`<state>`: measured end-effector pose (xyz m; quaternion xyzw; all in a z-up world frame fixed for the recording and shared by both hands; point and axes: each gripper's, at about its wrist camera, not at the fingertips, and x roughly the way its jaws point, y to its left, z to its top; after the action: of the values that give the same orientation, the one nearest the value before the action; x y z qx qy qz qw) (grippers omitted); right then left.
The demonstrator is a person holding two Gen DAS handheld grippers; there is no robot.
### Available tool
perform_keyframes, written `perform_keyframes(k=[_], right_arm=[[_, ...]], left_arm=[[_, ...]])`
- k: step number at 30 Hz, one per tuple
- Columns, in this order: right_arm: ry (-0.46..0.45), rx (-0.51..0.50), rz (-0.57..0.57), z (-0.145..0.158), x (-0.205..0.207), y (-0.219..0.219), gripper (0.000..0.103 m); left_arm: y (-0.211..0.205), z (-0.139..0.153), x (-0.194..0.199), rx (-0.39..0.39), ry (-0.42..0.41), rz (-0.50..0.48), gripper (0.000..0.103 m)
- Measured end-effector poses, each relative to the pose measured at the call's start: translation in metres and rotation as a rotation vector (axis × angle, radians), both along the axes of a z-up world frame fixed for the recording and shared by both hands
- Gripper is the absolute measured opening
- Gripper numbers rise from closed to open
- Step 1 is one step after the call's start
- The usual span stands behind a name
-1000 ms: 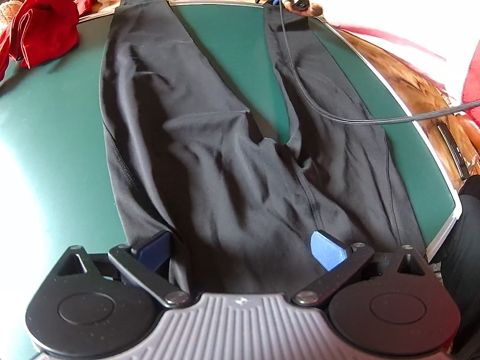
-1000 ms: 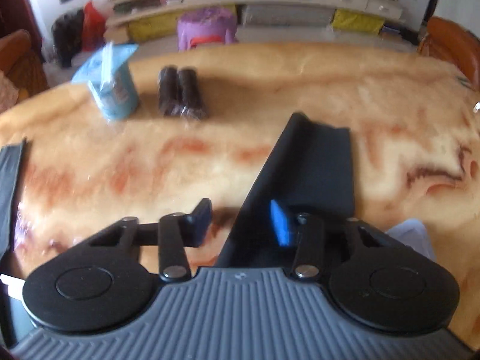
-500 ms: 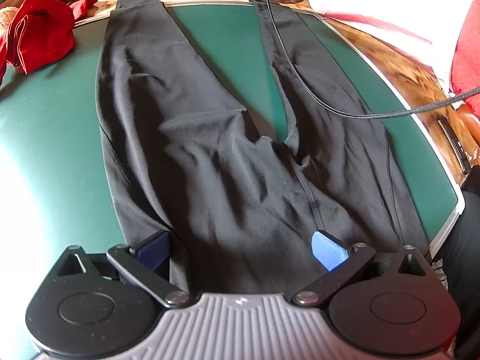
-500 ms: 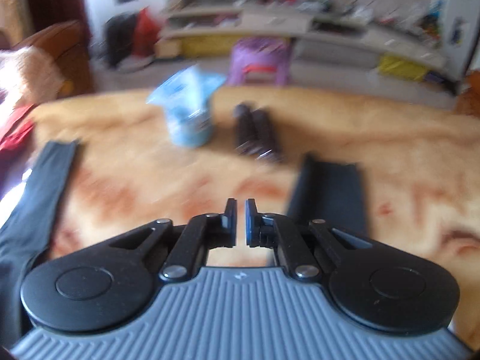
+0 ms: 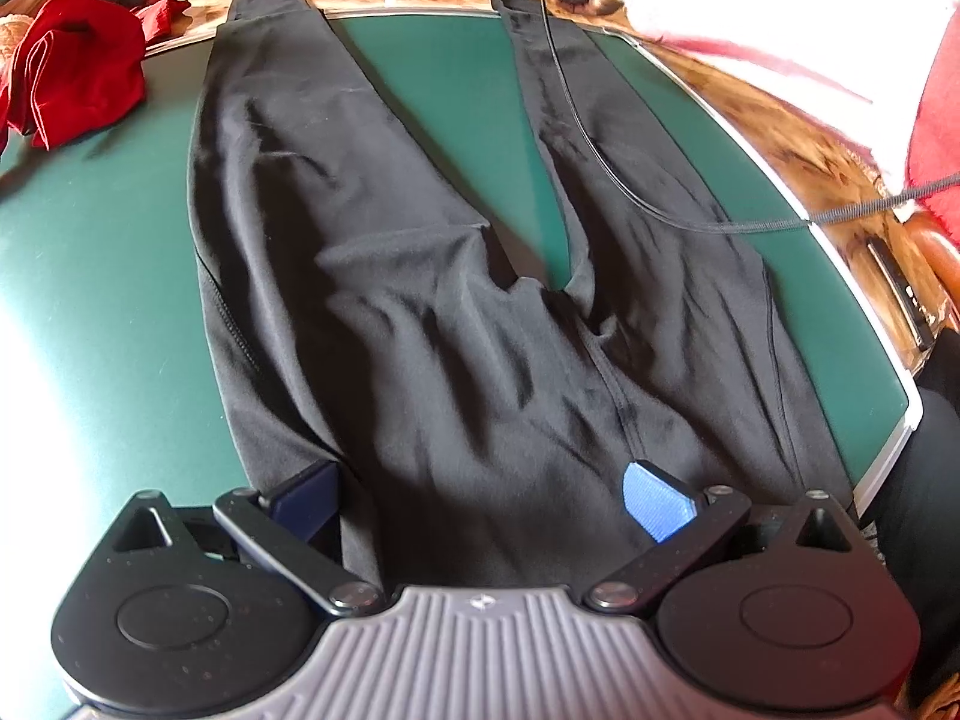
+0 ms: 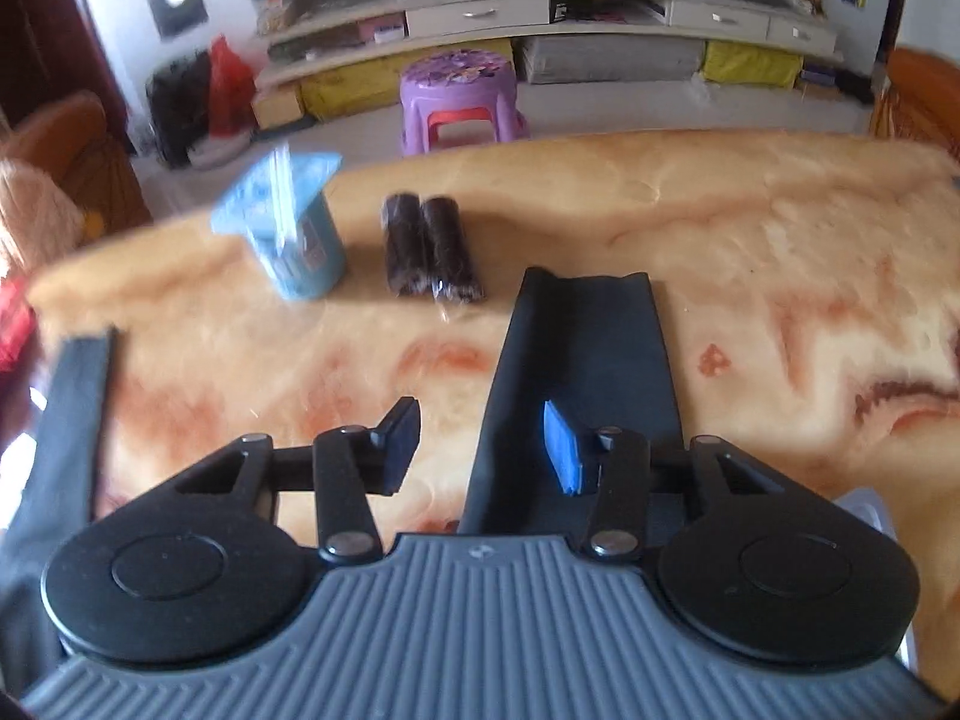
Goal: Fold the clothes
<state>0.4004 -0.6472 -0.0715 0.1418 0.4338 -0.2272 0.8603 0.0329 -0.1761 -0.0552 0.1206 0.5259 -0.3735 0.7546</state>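
Note:
Black trousers [image 5: 456, 300] lie flat on the green mat [image 5: 90, 300], waist toward me and both legs running away. My left gripper [image 5: 480, 498] stands open over the waist, one pad at the trousers' left edge and the other on the cloth. The right leg's cuff [image 6: 594, 348] reaches onto the marbled table [image 6: 780, 300]. My right gripper [image 6: 480, 450] hovers there with its jaws opening. The cuff's left edge lies between the pads, neither of which presses on it. The other leg's end [image 6: 78, 396] shows at the left.
A red garment [image 5: 72, 72] is bunched at the mat's far left. A blue cup [image 6: 294, 240] and two dark rolls [image 6: 432, 252] stand beyond the cuff. A black cable [image 5: 600, 144] trails across the right leg. A purple stool [image 6: 462, 96] and shelves lie past the table.
The right gripper closed with nothing in it half a second ago, then opened again over the cuff's edge. The left gripper and the trousers' waist have stayed put.

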Motion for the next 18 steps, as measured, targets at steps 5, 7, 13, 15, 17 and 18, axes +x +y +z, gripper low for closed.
perform_keyframes(k=[5,7,13,15,17,18], right_arm=[[0.028,-0.053,-0.029,-0.015,0.007,0.019,0.022],[0.03,-0.075,-0.031,-0.015,0.01,0.023,0.007],[-0.091,-0.137,-0.028,-0.006,0.007,0.032,0.005],[-0.08,-0.101,-0.05,-0.004,0.006,0.021,0.015],[-0.053,-0.089,-0.067,-0.001,-0.001,0.015,0.023],[-0.083,-0.089,-0.061,0.005,-0.012,0.014,0.024]], left_arm=[[0.0,0.0,-0.002,0.004,-0.007,-0.014,0.103],[0.001,0.0,-0.002,-0.005,-0.011,-0.01,0.103],[0.004,0.001,-0.002,-0.025,-0.006,-0.016,0.103],[0.005,0.002,-0.002,-0.031,-0.003,-0.012,0.103],[0.006,0.002,-0.005,-0.037,-0.013,-0.012,0.103],[0.007,0.001,-0.006,-0.045,-0.022,-0.013,0.103]])
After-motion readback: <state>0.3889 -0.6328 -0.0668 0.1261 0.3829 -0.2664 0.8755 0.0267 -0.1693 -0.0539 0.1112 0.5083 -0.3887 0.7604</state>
